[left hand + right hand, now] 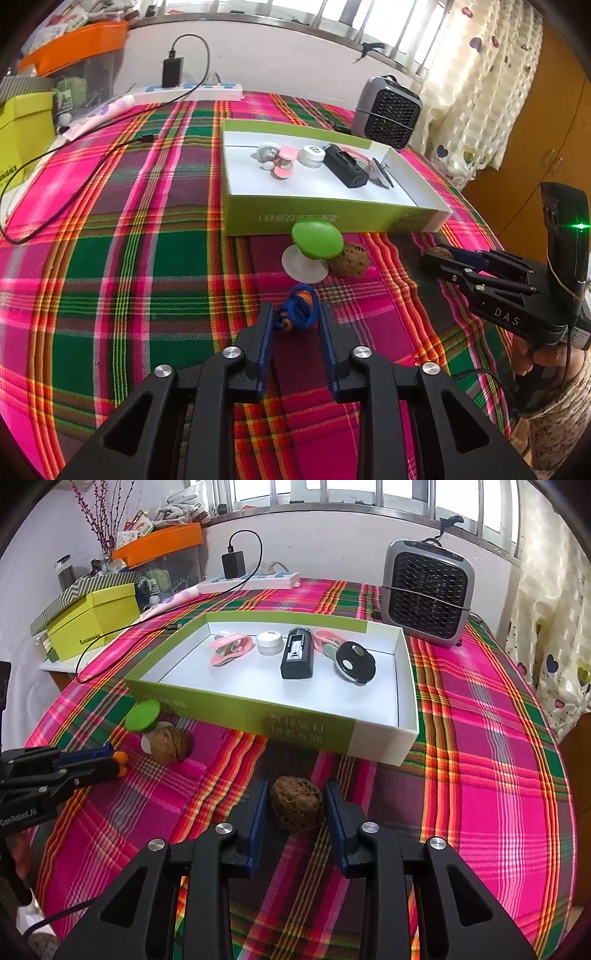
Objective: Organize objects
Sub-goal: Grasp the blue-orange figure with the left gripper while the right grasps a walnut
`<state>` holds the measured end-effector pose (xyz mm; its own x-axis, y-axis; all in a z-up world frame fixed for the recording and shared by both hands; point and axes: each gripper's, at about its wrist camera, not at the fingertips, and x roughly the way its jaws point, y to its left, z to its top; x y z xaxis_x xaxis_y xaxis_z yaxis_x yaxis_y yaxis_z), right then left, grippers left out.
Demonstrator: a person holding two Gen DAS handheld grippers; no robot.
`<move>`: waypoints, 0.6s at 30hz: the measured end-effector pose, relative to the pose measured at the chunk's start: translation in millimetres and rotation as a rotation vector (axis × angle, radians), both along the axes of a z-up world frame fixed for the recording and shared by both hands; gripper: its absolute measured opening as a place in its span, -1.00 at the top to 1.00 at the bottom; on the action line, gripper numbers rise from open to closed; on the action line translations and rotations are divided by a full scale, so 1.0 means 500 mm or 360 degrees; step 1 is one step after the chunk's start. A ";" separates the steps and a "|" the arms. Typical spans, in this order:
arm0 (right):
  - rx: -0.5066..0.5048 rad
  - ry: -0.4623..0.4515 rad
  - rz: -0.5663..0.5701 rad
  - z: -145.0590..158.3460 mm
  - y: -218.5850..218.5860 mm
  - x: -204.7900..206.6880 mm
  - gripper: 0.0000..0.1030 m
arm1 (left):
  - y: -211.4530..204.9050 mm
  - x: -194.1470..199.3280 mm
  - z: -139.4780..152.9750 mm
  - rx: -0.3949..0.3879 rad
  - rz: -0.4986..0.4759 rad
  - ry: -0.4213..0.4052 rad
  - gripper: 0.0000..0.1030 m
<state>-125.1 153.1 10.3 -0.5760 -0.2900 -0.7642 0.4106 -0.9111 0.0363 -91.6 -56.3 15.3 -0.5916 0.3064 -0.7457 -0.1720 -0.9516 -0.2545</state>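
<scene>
Left gripper (295,314) has its jaws round a blue cord bundle (300,308) on the plaid cloth (110,221); contact unclear. Right gripper (295,805) brackets a walnut (296,804), small gaps either side, just before the green box (258,720).

"DAS" is printed in white on the right gripper (434,254) body. "GenRobot.AI" is read on the left gripper (118,762) body. Print on the green box (240,716) is not legible.
</scene>
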 end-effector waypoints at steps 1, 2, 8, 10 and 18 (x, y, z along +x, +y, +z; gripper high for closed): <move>0.0000 0.0001 -0.0002 0.000 0.000 0.000 0.39 | 0.003 0.000 0.001 -0.0005 -0.0011 0.0003 0.44; 0.0001 0.0002 -0.0003 0.000 0.000 0.001 0.39 | 0.007 -0.001 0.001 -0.0014 -0.0024 0.0009 0.38; 0.0007 0.0002 0.0001 0.000 0.000 0.001 0.39 | 0.024 -0.008 0.001 -0.0103 -0.0053 0.0049 0.32; 0.0006 0.0002 0.0001 0.000 -0.001 0.001 0.39 | 0.025 -0.013 0.001 -0.0113 -0.0050 0.0052 0.32; 0.0010 0.0003 0.0005 -0.002 -0.002 0.002 0.39 | 0.028 -0.021 0.000 -0.0147 -0.0043 0.0058 0.32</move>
<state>-124.0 151.9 9.5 -0.5768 -0.2870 -0.7648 0.4133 -0.9101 0.0298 -102.2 -42.2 15.5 -0.6114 0.2533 -0.7497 -0.2053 -0.9657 -0.1589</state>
